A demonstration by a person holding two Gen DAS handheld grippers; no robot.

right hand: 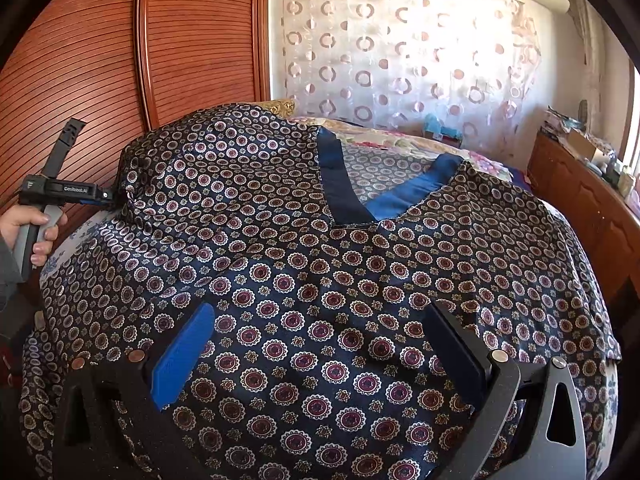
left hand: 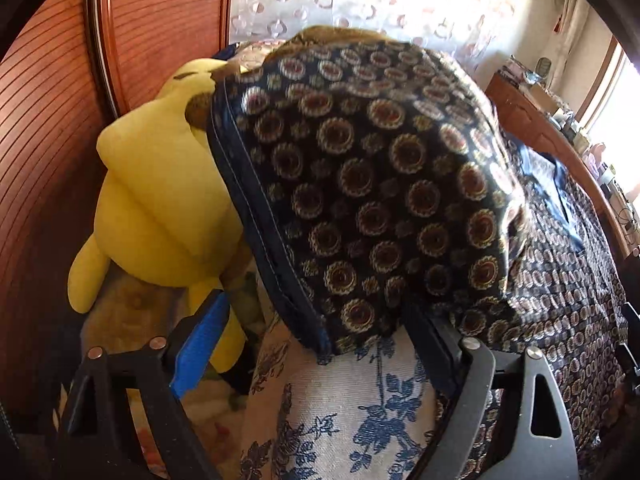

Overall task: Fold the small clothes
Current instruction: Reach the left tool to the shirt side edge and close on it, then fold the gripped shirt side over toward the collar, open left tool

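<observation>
A dark blue top (right hand: 320, 280) with round medallion print and a blue V-neck lies spread on the bed. In the left wrist view its sleeve (left hand: 380, 200) hangs lifted in front of the camera, with its blue hem toward the left. My left gripper (left hand: 320, 344) has its jaws wide apart; the sleeve drapes over the right finger, whose tip is hidden by the cloth. In the right wrist view the left gripper (right hand: 108, 196) sits at the raised sleeve. My right gripper (right hand: 320, 344) is open, hovering just above the top's lower front.
A yellow plush toy (left hand: 160, 200) sits by the wooden slatted wardrobe (right hand: 120, 60). A floral bedsheet (left hand: 340, 420) lies under the top. A patterned curtain (right hand: 400, 60) hangs behind the bed. A wooden dresser (right hand: 580, 192) with clutter stands at the right.
</observation>
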